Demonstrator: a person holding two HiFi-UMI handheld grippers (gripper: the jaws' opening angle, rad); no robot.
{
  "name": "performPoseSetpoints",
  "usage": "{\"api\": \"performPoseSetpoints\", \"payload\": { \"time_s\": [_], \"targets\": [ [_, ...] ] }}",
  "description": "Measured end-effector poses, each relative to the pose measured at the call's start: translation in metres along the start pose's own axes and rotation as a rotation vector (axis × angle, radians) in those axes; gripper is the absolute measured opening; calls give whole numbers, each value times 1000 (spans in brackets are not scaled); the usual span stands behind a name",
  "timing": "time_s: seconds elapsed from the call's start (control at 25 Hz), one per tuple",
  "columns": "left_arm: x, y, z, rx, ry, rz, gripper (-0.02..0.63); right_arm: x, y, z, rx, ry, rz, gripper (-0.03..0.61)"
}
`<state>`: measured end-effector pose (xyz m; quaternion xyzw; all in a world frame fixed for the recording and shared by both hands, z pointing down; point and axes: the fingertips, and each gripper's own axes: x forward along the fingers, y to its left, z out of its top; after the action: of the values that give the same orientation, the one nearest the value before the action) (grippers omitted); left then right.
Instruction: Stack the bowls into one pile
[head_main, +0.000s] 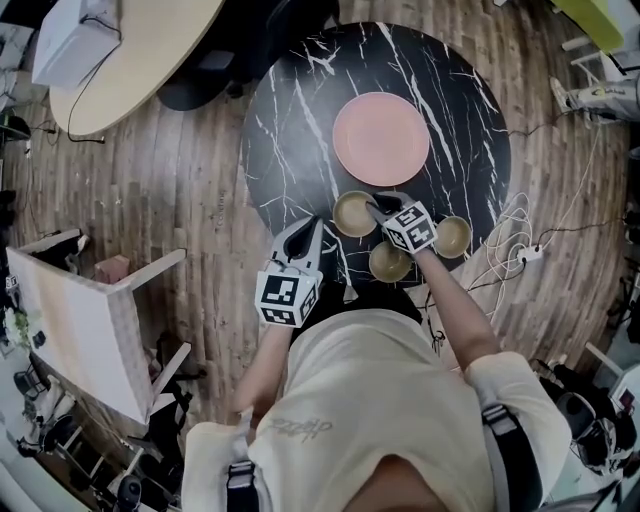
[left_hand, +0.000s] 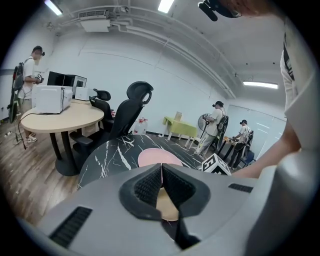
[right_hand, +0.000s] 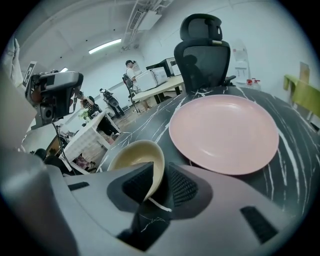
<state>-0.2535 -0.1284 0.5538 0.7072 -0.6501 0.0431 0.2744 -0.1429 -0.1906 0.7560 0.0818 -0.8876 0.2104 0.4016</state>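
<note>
The person's right forearm reaches forward and inward from the shoulder, and the right tongs (head_main: 378, 207) sit over the near part of the round black marble worktop (head_main: 290, 120). The right gripper view shows these tongs (right_hand: 159, 182) clamped on the near rim of a tan bowl (right_hand: 134, 156), with the thin wall pinched between the ribbed pads. That bowl (head_main: 352, 215) faces mouth up, its grasped edge turned toward the person and its far edge toward the pink plate (head_main: 381, 138), which lies flat just beyond it. Whether the bowl rests on the worktop or is raised off it cannot be told.

Two more bowls stand upright on the worktop near the right arm: one (head_main: 390, 263) just under the marker cube at the near edge, the other (head_main: 453, 236) to its right.

The left arm is bent close to the body, with the left tongs (head_main: 308, 232) pointing forward at the worktop's near-left edge. In the left gripper view the tongs (left_hand: 161, 172) are pressed together at the tips with nothing between them.
</note>
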Motion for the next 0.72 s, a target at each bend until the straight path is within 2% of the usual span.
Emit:
{"api": "performPoseSetpoints", "payload": {
  "time_s": [0.16, 0.36, 0.48, 0.72],
  "targets": [
    [-1, 6, -1, -3, 5, 5, 20, 4, 1, -4, -3, 29, -5, 81],
    [1, 7, -4, 33, 13, 4, 20, 4, 0, -5, -2, 36, -20, 49],
    [2, 4, -5, 6, 3, -8, 20, 3, 0, -2, -5, 25, -29, 25],
    [-4, -2, -9, -3, 1, -20, 20, -8, 0, 9, -9, -7, -58, 25]
  ]
}}
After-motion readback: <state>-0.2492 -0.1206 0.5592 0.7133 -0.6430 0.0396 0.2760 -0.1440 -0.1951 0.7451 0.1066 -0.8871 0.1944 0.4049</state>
